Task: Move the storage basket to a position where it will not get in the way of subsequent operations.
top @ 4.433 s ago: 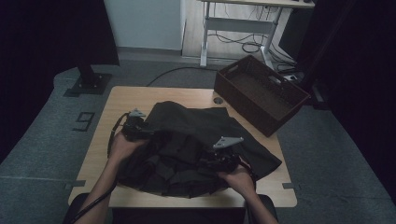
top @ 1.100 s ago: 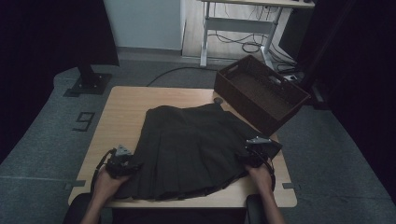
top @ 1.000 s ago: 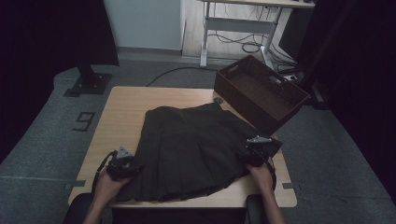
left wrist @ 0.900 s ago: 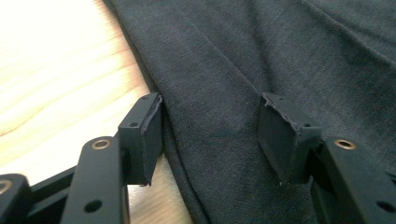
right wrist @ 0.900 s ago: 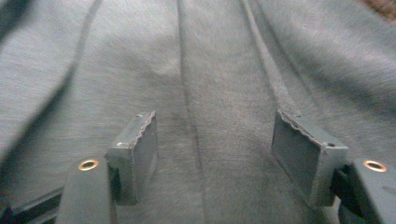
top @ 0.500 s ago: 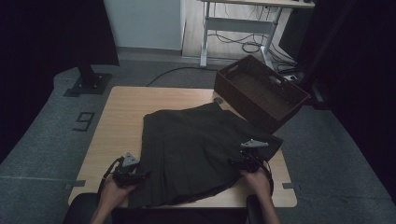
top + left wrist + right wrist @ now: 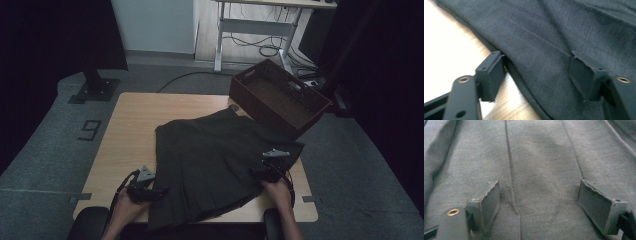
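Dark pleated skirt [image 7: 215,165] lies spread flat on the wooden surface [image 7: 130,125], waist end far, hem end near, hem hanging a bit over the near edge. Brown basket [image 7: 280,97] sits at the far right corner, empty as far as visible, just touching or overlapping the skirt's far right part; can't tell which.

Left gripper [image 7: 145,187] is at the skirt's near left edge. In the left gripper view its jaws have just been opening and stand apart, one over bare wood, the other over cloth, w/ the skirt's edge running between them; pads not pressing on it. Right gripper [image 7: 270,167] is at the near right side, resting over the fabric; its jaws have also just been opening, wide apart, flat cloth and a pleat line between, nothing pinched.

Judgement: spreading/smoothing step looks done, skirt is laid out and let go. Left to do, prob.: fold it (sides in, then hem to waist) and maybe move it into the basket. No fold started yet.
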Tool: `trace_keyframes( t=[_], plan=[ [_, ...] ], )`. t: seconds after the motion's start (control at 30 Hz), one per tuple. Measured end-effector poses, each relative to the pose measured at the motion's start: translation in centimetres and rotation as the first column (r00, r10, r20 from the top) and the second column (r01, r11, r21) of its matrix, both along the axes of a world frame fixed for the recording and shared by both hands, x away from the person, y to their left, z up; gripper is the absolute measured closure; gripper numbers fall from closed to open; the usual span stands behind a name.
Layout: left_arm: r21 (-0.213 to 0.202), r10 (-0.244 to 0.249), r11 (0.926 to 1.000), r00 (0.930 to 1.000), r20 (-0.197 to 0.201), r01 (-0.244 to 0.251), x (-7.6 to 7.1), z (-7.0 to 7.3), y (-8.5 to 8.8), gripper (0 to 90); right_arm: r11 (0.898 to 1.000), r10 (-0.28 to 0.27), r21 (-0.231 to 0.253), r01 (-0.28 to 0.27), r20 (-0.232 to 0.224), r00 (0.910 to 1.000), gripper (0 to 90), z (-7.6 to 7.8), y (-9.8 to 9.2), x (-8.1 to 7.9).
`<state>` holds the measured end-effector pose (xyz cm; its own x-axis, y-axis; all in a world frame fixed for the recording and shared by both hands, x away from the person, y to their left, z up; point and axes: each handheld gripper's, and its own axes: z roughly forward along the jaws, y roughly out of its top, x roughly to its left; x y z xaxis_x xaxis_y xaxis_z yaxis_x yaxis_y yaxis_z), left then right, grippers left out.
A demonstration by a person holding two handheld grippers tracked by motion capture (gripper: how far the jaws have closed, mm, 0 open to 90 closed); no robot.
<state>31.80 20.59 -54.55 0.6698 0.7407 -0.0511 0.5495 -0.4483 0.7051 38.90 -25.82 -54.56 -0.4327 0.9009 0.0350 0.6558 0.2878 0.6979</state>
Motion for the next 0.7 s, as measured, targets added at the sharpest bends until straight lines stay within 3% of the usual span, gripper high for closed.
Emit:
trace_keyframes(
  t=[0.07,0.2,0.33,0.5,0.7],
  plan=[
    [-0.003,-0.007,1.0,0.9998,-0.02,0.007,0.6,0.2,0.1,24.3,1.0,-0.003,0.019,0.003,0.008,1.0,17.6,-0.2,-0.4,0.1],
    [0.018,0.008,0.9998,0.9999,0.007,-0.008,1.8,1.1,0.5,19.2,0.999,0.001,0.038,-0.002,0.034,0.9994,16.1,-0.5,-0.6,-0.1],
    [0.014,0.038,0.9992,0.9989,0.028,-0.038,3.7,2.1,1.0,15.2,0.999,0.002,0.05,-0.005,0.054,0.9985,15.5,-0.7,-0.7,-0.2],
    [0.044,0.046,0.9979,0.9976,0.052,-0.048,6.0,3.0,1.5,13.3,0.998,0.0,0.059,-0.004,0.067,0.9978,14.9,-0.9,-0.7,-0.4],
    [0.044,0.062,0.997,0.9971,0.043,-0.064,8.8,3.4,1.7,5.2,0.998,-0.006,0.06,0.002,0.067,0.9978,14.8,-0.9,-0.7,-0.4]
  ],
)
